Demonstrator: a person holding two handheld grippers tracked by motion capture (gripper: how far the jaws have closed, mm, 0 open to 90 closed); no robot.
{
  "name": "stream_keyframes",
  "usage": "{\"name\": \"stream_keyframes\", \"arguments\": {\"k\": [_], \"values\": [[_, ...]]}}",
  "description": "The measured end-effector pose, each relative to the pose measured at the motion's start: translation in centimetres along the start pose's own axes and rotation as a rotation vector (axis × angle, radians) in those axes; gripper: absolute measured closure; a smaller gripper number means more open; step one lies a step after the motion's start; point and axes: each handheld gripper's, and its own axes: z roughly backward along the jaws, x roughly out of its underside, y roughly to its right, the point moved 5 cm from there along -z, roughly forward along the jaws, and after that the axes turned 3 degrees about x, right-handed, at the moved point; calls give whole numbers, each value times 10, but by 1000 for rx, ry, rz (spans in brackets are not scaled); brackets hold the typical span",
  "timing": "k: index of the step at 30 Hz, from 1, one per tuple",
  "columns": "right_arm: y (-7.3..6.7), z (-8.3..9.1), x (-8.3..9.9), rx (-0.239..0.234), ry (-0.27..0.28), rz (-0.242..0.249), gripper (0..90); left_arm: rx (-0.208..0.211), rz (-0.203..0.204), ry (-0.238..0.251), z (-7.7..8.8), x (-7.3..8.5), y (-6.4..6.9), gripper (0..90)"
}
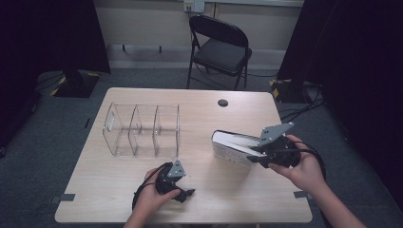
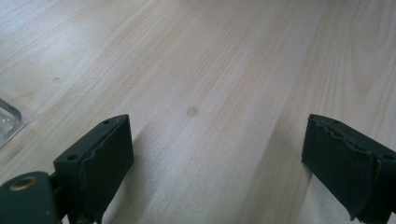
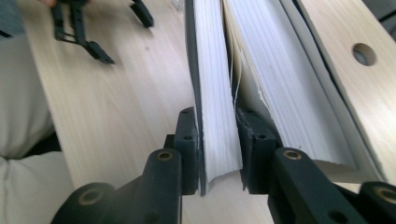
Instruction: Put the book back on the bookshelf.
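A thick book (image 1: 230, 145) with white pages and a grey cover lies right of the table's middle. My right gripper (image 1: 254, 154) comes at it from the right and is shut on its near edge. In the right gripper view the jaws (image 3: 217, 140) pinch the cover and a sheaf of pages (image 3: 212, 70), and the rest of the block (image 3: 289, 93) parts away to the right. My left gripper (image 1: 187, 194) rests near the front edge of the table, open. Its two pads (image 2: 105, 158) stand wide apart over bare wood, with nothing between them.
A clear plastic organizer (image 1: 142, 129) with three compartments stands on the left half of the wooden table (image 1: 209, 204); its corner (image 2: 7, 119) shows in the left gripper view. A round cable hole (image 1: 222, 102) is at the back. A black folding chair (image 1: 221, 47) stands behind the table.
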Motion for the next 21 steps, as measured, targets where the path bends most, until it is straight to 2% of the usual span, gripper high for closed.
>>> {"name": "stream_keyframes", "arguments": {"k": [5,8,10,15,17,21], "values": [[4,-1,-5,11,-24,16,738,1,-8,-8,1,1,0,86],[6,-1,-6,14,-44,8,737,1,-8,-8,1,1,0,86],[8,-1,-6,-7,-54,-23,719,4,-9,-9,1,1,0,85],[9,-1,-6,-12,-55,-34,724,4,-9,-9,2,1,0,85],[9,-1,-8,9,-74,-21,742,5,-2,-3,1,1,1,86],[9,-1,-10,-5,-82,-11,746,6,-5,-3,2,1,1,85]]}}
